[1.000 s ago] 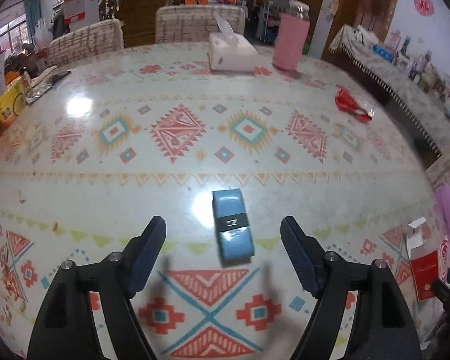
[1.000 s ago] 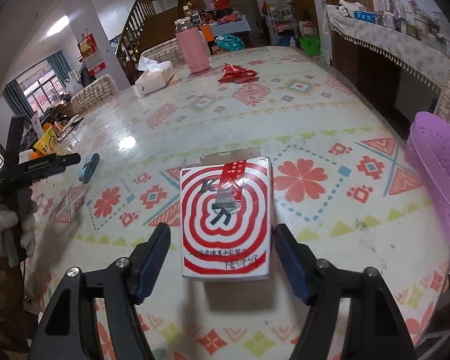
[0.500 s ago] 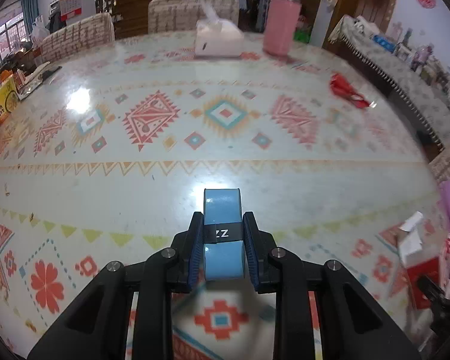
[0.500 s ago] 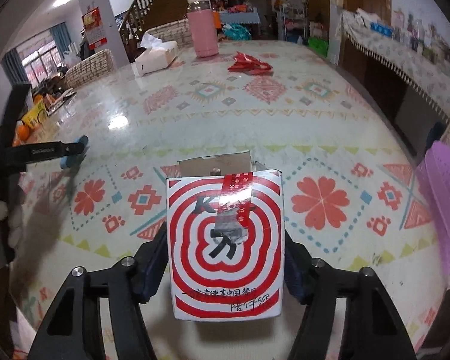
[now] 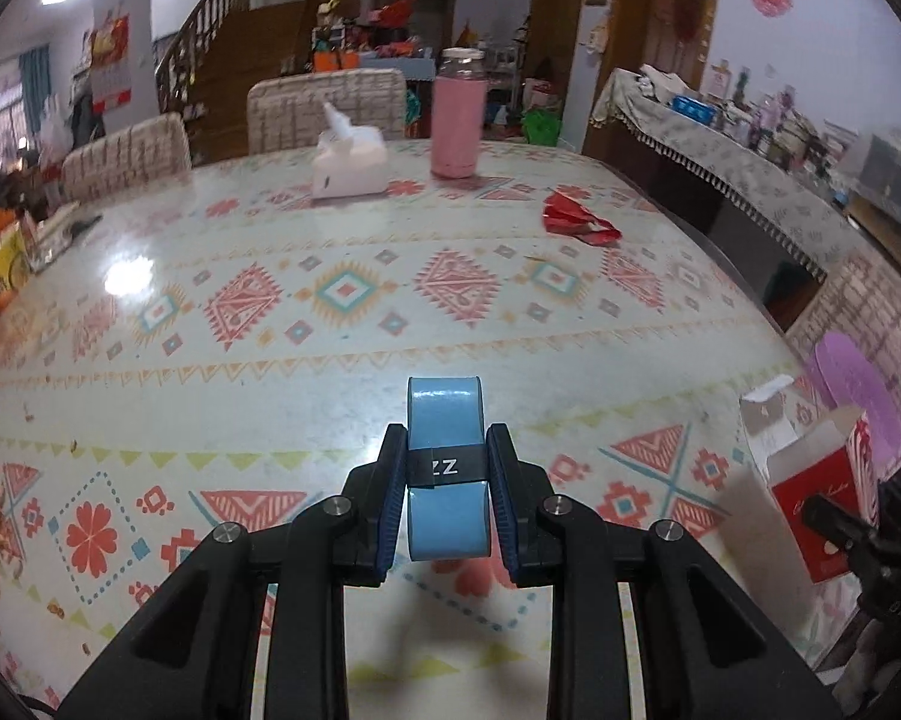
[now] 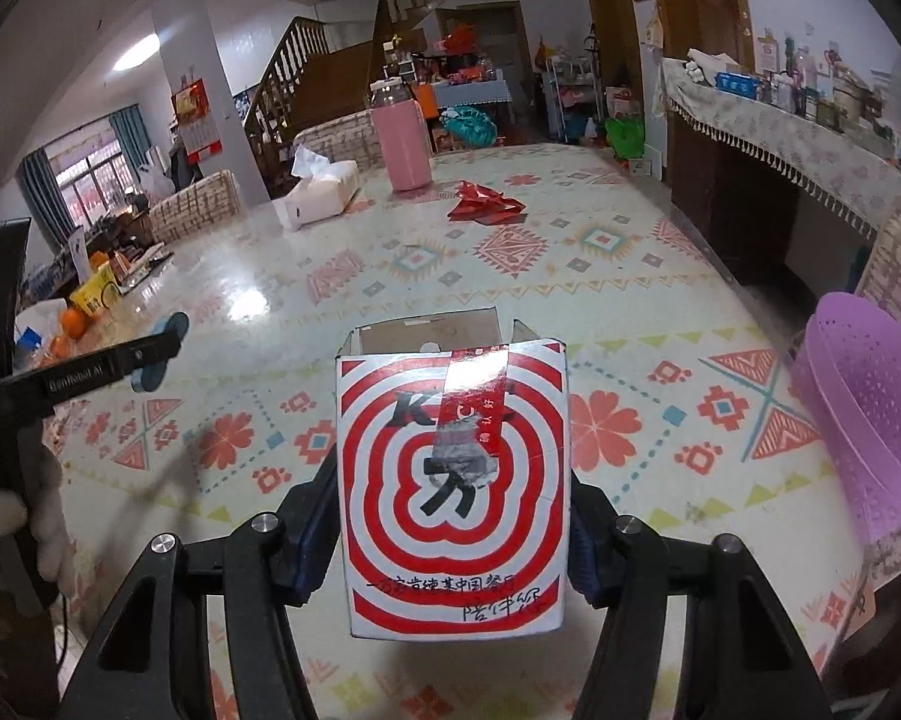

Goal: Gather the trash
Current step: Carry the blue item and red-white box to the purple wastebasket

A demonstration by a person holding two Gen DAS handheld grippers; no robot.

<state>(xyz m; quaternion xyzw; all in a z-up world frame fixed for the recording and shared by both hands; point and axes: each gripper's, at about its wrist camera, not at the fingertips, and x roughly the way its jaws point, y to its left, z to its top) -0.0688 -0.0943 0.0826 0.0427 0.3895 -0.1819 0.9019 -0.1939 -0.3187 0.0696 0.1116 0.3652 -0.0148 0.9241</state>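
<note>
Blue tape roll (image 5: 446, 468) pinched in the left claw (image 5: 447, 480), red-and-white carton (image 6: 453, 480) clamped in the right claw (image 6: 453, 534): both should, I reckon, travel level to the purple perforated basket (image 6: 864, 420).

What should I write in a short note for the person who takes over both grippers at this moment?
Left gripper: shut on the blue roll with a black band, lifted above the patterned table.
Right gripper: shut on the red-and-white striped paper box, top flap open.
Purple perforated plastic basket: at the table's right edge, near the right gripper.
Done: both pieces gripped.
Left: drop both into the basket, probably; then the crumpled red wrapper by the pink bottle.
</note>
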